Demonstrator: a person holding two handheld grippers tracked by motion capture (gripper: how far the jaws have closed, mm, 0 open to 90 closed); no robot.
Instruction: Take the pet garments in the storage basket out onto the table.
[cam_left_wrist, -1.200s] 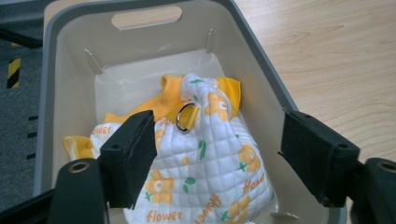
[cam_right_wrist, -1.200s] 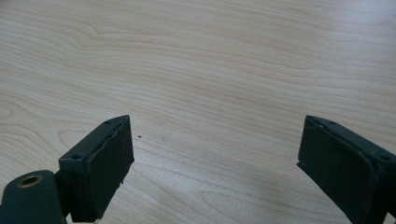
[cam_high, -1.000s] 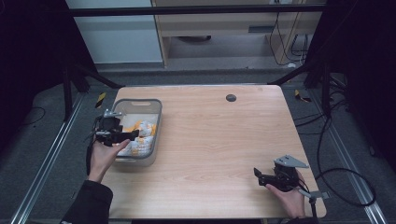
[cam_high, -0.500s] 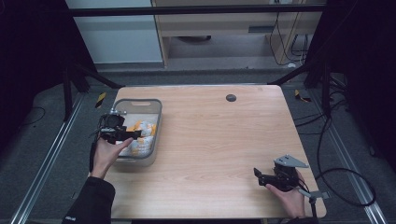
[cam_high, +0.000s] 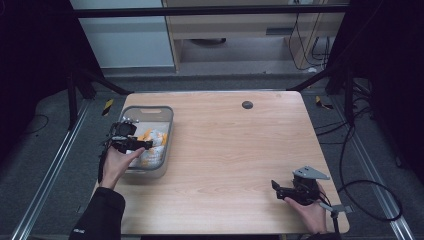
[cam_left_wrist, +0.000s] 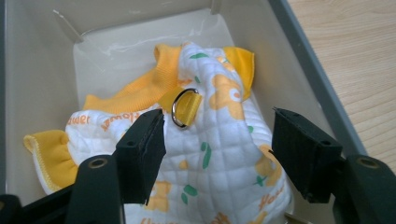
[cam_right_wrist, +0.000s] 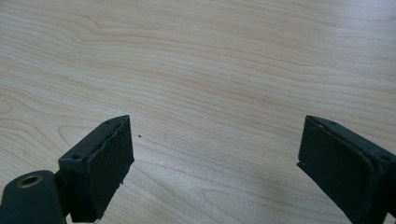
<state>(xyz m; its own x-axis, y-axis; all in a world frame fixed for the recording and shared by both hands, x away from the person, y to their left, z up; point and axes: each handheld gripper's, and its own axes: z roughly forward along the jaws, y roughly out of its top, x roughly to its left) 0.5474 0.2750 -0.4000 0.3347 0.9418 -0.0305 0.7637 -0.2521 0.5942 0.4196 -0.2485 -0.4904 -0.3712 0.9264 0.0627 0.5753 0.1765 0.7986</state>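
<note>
I see the left gripper (cam_left_wrist: 217, 156) hanging over the grey bin (cam_high: 162, 119) at the table's left edge, jaws spread wide, nothing between them. Below it in the bin lies a small quilted garment (cam_left_wrist: 219, 140), white with yellow flowers and green leaves, yellow ribbed trim. Orange lettering repeats across the fabric; I read "flower" near the collar, upside down, the rest is partial or cut by the frame edge. A metal D-ring (cam_left_wrist: 184, 106) sits on a yellow strap at the middle of the garment, just beyond the left jaw tip. The jaws and the frame bottom hide the garment's lower part. In the high view the garment (cam_high: 152, 142) is a small white-and-orange blur, no print legible.

Right gripper (cam_right_wrist: 212, 168) is open too, jaws far apart over bare wooden table (cam_right_wrist: 210, 70), gripping nothing. High view puts it (cam_high: 277, 189) near the table's front right corner, well apart from the bin. Dark round spot (cam_high: 247, 104) near the far edge; I can't tell what it is.
</note>
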